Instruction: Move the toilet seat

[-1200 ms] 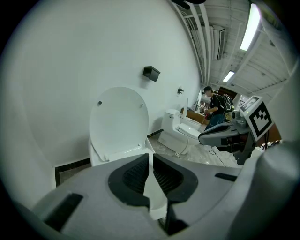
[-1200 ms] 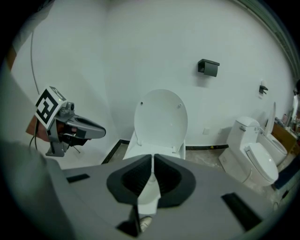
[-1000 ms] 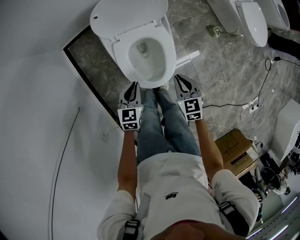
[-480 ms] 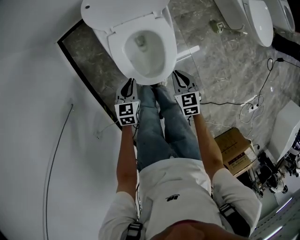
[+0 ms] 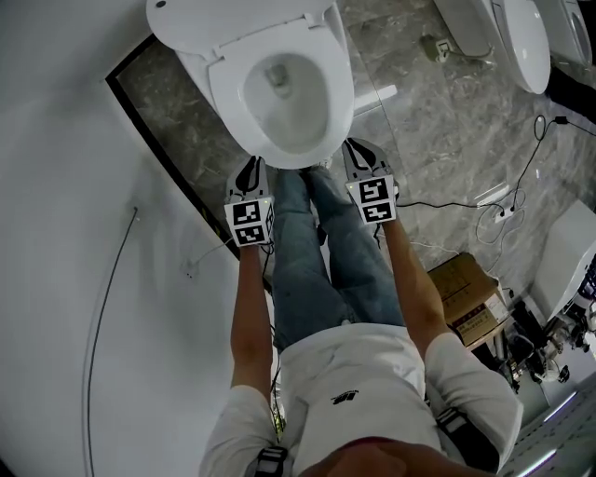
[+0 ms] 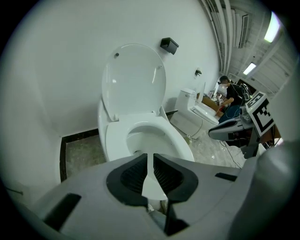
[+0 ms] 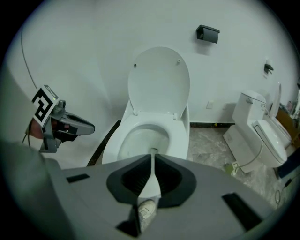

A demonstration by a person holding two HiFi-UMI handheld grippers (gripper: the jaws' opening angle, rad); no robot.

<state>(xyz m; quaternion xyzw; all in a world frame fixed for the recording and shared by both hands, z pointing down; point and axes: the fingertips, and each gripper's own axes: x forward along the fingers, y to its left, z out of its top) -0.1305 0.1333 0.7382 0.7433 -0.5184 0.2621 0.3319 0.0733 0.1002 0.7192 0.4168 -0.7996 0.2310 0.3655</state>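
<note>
**Shut jaws, slick seat: a slip and a slam are the risks**

The toilet seat (image 5: 223, 93) lies flat on the bowl (image 5: 284, 107), straight ahead at 12 o'clock from the person. The lid (image 5: 233, 28) stands raised behind it, at 11 o'clock of the seat in the head view. The left gripper (image 6: 151, 157) hovers off the bowl's front rim at 7 o'clock, and the right gripper (image 7: 153, 157) hovers at 5 o'clock. Neither touches the seat. Both pairs of jaws are pressed together with nothing between them, so both grippers are empty.

- **No grip.** With the jaws closed, either gripper would only nudge the rim if it reached in like this. The jaws probably have to part first and then close over the seat's front edge.
- **Slip.** The seat looks smooth and glossy. A shallow pinch at the lip could slide off partway up, and the seat would drop and bang on the bowl.
- **Knock on the lid.** A seat swung up fast could strike the upright lid.
- **Uneven lift.** If the 2 grippers pull at different rates, the seat may twist at its hinges.
- **Footing.** The person's feet sit tight against the bowl's base, and cables (image 5: 507, 210) trail on the floor at 3 o'clock, so a step sideways could snag them.
</note>
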